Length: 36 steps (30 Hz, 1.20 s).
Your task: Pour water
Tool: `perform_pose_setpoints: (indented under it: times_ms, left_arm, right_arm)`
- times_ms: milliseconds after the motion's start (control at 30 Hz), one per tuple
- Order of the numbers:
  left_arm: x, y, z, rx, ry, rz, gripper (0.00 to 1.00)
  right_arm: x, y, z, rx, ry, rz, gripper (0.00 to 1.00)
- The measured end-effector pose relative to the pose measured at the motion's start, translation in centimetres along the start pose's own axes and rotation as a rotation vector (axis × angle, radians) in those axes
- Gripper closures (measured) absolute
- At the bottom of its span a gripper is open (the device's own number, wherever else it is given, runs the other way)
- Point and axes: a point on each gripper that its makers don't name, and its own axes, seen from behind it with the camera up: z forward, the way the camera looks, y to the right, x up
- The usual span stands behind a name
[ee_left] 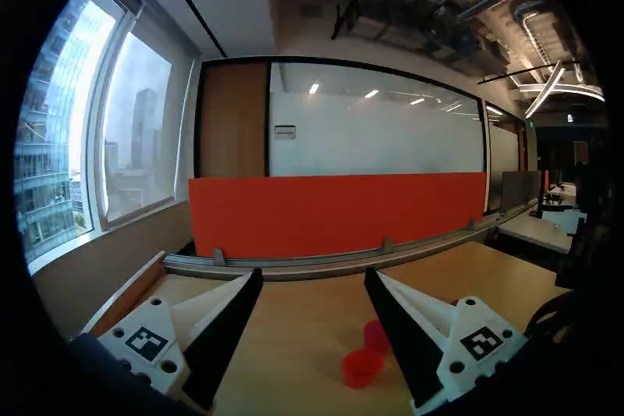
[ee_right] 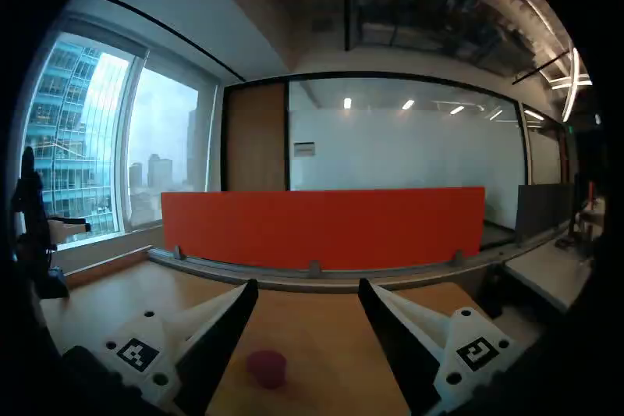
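Both spread wide, empty: left gripper (ee_left: 312, 274) near two red cups (ee_left: 362, 368), right gripper (ee_right: 306, 285) near one cup (ee_right: 267, 368).

The left hand-held gripper (ee_left: 312, 275), white plastic with black inner faces and a square black-and-white marker on each finger, rises from the lower edge of the left gripper view, jaws spread wide. The right hand-held gripper (ee_right: 306, 285), of the same build, sits low in the right gripper view, jaws equally wide apart.
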Motion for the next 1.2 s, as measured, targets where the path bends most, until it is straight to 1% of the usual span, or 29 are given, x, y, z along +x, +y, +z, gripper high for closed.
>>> perform_pose_setpoints:
  times_ms: [200, 333, 600, 767, 900, 1200]
  left_arm:
    - [-0.3, 2.6, 0.3, -0.103, -0.011, 0.021, 0.03]
    - [-0.7, 3.7, 0.5, -0.144, -0.023, 0.017, 0.03]
    - [-0.7, 5.0, 0.6, -0.209, -0.020, 0.005, 0.03]
    - [-0.3, 5.5, 0.3, -0.240, -0.008, 0.000, 0.03]
    - [-0.2, 5.9, 0.0, -0.266, -0.005, 0.006, 0.03]
    - [-0.9, 7.3, -0.7, -0.337, -0.014, 0.019, 0.03]
  right_arm:
    - [0.4, -1.6, -0.3, 0.088, 0.009, -0.010, 0.00]
    - [0.7, -2.7, -0.6, 0.144, 0.010, -0.017, 0.00]
    - [0.8, -4.7, -1.3, 0.241, 0.003, -0.031, 0.00]
    - [1.0, -5.0, -1.3, 0.263, 0.007, -0.022, 0.00]
    - [1.1, -5.3, -1.3, 0.277, 0.010, -0.032, 0.00]
    - [0.4, -6.7, -1.6, 0.324, -0.027, -0.048, 0.00]
